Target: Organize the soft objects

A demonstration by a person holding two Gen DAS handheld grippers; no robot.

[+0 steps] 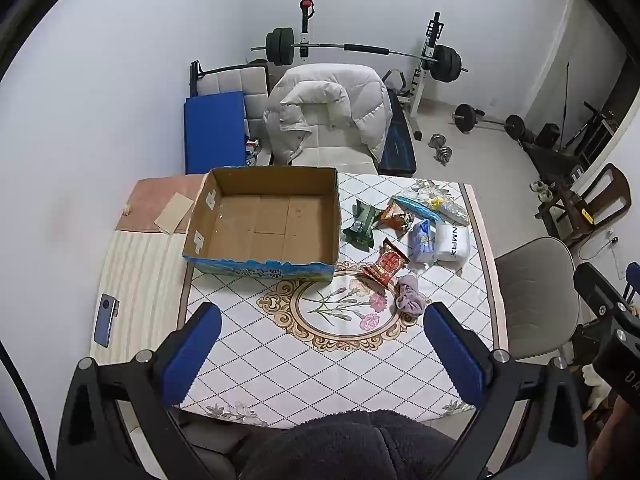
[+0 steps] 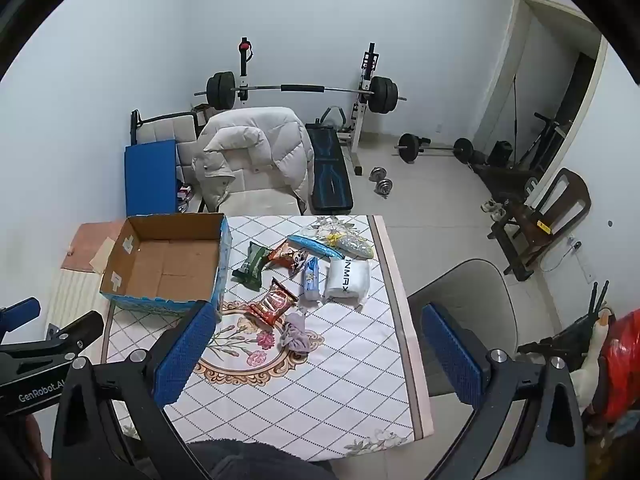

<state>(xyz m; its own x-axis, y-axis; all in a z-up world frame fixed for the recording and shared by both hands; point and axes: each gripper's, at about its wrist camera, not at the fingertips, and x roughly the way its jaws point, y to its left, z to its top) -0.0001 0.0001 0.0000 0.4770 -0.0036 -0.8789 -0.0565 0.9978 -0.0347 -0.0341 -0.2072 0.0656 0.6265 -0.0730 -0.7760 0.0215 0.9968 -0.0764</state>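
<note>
An open, empty cardboard box (image 1: 264,220) (image 2: 164,264) sits on the table's left side. To its right lie soft items: a purple cloth scrunchie (image 1: 410,299) (image 2: 295,334), a red snack bag (image 1: 386,266) (image 2: 274,303), a green packet (image 1: 362,224) (image 2: 251,266), an orange snack bag (image 1: 396,216) (image 2: 288,258), a blue tissue pack (image 1: 422,240) (image 2: 311,278), a white roll pack (image 1: 452,242) (image 2: 346,278) and a clear bag (image 1: 436,202) (image 2: 344,242). My left gripper (image 1: 322,354) and right gripper (image 2: 320,358) are both open and empty, held above the table's near edge.
A phone (image 1: 106,319) lies on the table's left strip. A grey chair (image 1: 536,288) (image 2: 464,300) stands right of the table. A white jacket on a chair (image 1: 332,112) and weight bench gear stand behind. A patterned cloth (image 1: 328,364) covers the table.
</note>
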